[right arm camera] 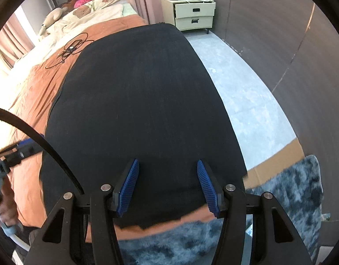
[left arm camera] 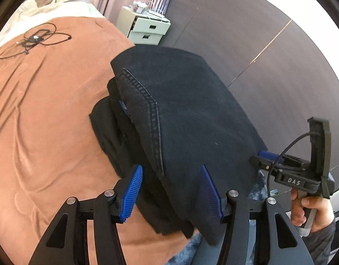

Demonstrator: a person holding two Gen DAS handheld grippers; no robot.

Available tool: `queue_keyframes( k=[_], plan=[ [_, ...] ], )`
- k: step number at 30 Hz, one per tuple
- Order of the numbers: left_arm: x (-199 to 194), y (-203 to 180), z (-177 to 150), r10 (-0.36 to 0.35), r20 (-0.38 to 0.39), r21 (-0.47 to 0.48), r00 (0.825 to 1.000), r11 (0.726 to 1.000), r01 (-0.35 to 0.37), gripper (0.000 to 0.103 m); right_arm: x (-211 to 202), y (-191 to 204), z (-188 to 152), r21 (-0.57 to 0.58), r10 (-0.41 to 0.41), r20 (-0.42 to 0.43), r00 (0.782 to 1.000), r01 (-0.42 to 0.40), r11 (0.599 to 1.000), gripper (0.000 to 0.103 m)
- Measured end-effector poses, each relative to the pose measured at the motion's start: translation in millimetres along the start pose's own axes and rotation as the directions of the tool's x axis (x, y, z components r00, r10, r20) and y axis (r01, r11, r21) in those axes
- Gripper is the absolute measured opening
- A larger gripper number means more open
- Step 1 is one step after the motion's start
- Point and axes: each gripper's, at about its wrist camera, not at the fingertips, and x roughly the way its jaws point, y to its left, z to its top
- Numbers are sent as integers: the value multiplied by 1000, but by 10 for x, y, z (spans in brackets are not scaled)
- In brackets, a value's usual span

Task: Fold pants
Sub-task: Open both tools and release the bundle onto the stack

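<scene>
A bed with an orange blanket (left arm camera: pixel 48 114) fills the left of the left wrist view. On the blanket, well to the left of the pants and farther up the bed, lies a loose coil of black cable (left arm camera: pixel 34 39). Beyond it are cream bedding and pink cloth near the head of the bed.

The black pants (left arm camera: pixel 180 114) lie in a folded stack at the near right edge of the bed, several layers deep, with a stitched seam running down the top layer. The stack's right side reaches the bed's edge, over the floor.

The left tool (left arm camera: pixel 172 192) is spread open, its blue ribbed pads on either side of the near end of the pants, gripping nothing. To the right of the pants, the right tool (left arm camera: pixel 263 158) shows from the side, held in a hand (left arm camera: pixel 310 212); its tip touches the pants' right edge.

In the right wrist view, the right tool (right arm camera: pixel 168 186) is also spread open over the flat black cloth (right arm camera: pixel 142 110). Past the pants stands a cream two-drawer nightstand (right arm camera: pixel 191 15). To the right of the pants are grey floor (right arm camera: pixel 246 101), a cardboard sheet (right arm camera: pixel 277 161) and a shaggy blue-grey rug (right arm camera: pixel 288 194).
</scene>
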Motion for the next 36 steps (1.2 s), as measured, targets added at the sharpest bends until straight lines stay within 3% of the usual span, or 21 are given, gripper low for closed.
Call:
queue_keyframes(
  k=[5,6,7,9,12,14,20,27,36],
  plan=[
    [-369,-76,-146,25,33,23,999,999,-26,59,-203,60,-90,4,-4,11,1000,4,1000,55],
    [-439,-89,-164,40,42,26,998,999,-41,61,-251,89,-103,4,-16,16,1000,16,1000,63],
    [-529,-107,-191,45,54,31,998,998,-46,65,-305,123,-143,0,-21,28,999,21,1000,68],
    [-718,-148,-253,49,85,51,995,997,-54,82,-395,196,-164,-5,-29,56,998,29,1000,79],
    [-1017,-188,-375,70,133,72,989,994,-80,97,-540,296,-237,6,-18,83,996,17,1000,83],
    [-1193,-177,-442,75,150,73,986,994,-87,101,-650,366,-262,7,-21,109,994,20,1000,87],
    [-1659,-148,-659,90,195,80,977,991,-108,102,-944,629,-450,-9,-29,178,984,31,999,102],
    [-2261,-105,-1001,106,248,95,963,987,-133,102,-1116,952,-903,34,-54,221,974,48,998,103],
    [-3074,24,-1347,135,346,104,928,978,-182,102,-1504,1308,-1458,9,-17,281,960,15,1000,103]
  ],
)
